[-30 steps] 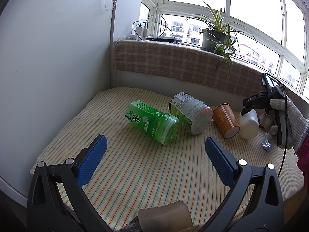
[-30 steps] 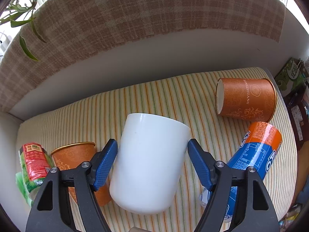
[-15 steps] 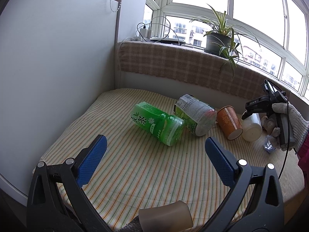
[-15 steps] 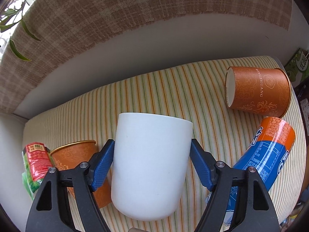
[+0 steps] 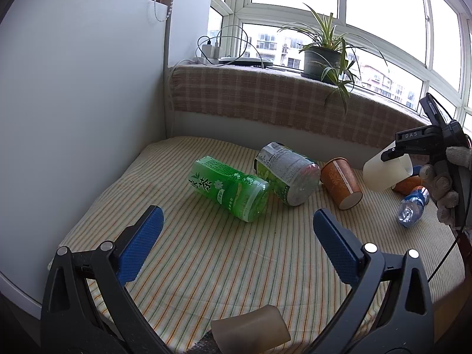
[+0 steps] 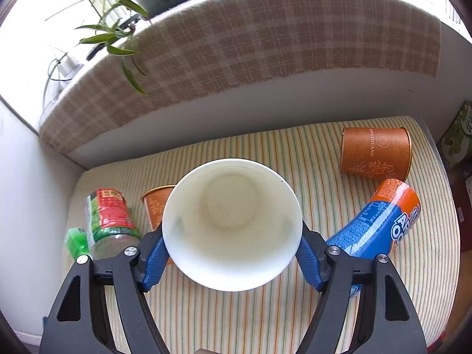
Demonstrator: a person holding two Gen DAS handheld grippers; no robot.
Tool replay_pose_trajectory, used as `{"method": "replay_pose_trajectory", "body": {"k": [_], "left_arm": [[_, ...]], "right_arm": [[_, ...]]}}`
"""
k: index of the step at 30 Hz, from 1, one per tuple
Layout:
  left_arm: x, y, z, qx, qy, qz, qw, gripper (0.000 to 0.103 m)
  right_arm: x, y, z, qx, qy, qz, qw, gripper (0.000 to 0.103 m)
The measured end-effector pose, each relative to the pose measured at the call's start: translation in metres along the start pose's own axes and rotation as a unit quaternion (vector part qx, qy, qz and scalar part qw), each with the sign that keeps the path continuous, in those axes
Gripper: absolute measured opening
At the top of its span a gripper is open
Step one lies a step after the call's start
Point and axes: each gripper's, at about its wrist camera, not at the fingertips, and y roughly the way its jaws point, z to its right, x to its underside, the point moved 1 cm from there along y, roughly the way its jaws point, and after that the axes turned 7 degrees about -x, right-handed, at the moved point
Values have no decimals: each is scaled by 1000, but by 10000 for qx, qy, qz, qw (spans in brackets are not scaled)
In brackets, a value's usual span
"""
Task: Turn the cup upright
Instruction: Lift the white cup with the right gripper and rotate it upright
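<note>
Gripping white cup, right gripper, mouth camera-facing.

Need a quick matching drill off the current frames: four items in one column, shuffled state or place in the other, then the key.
Items
1. white cup
2. left gripper
3. green tea bottle
4. blue-and-orange bottle

States
A. open, holding nothing
B. lying on its side mid-cloth, next to a second bottle
C. clamped between blue pads, mouth facing the right wrist camera
D. lying at the cloth's right side, below an orange cup

Pairs: 1-C, 2-A, 3-B, 4-D
</note>
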Motion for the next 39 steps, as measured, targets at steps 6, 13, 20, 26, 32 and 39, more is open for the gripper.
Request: {"method": "replay_pose_trajectory", "body": {"k": [6, 13, 20, 26, 32, 39], "left_arm": [[2, 2, 5, 4, 47, -63, 10000, 103], [4, 4, 8, -6, 85, -110, 9999, 103], [7, 8, 13, 2, 134, -159, 9998, 103], [7, 7, 10, 1, 68, -162, 9998, 103], [4, 4, 1, -59, 4, -121, 9999, 103], [3, 5, -3, -71, -2, -138, 9999, 103]], "right_arm": [[25, -38, -8, -245, -269, 178, 9992, 74], [78, -72, -8, -758, -509, -386, 9951, 74], [131, -69, -10, -1346, -408, -1723, 9750, 74], [153, -49, -15, -1124, -411, -2336, 9649, 74], [132, -32, -28, -846, -528, -2011, 9745, 74], [111, -9, -36, -593, -664, -1595, 9832, 74]]}}
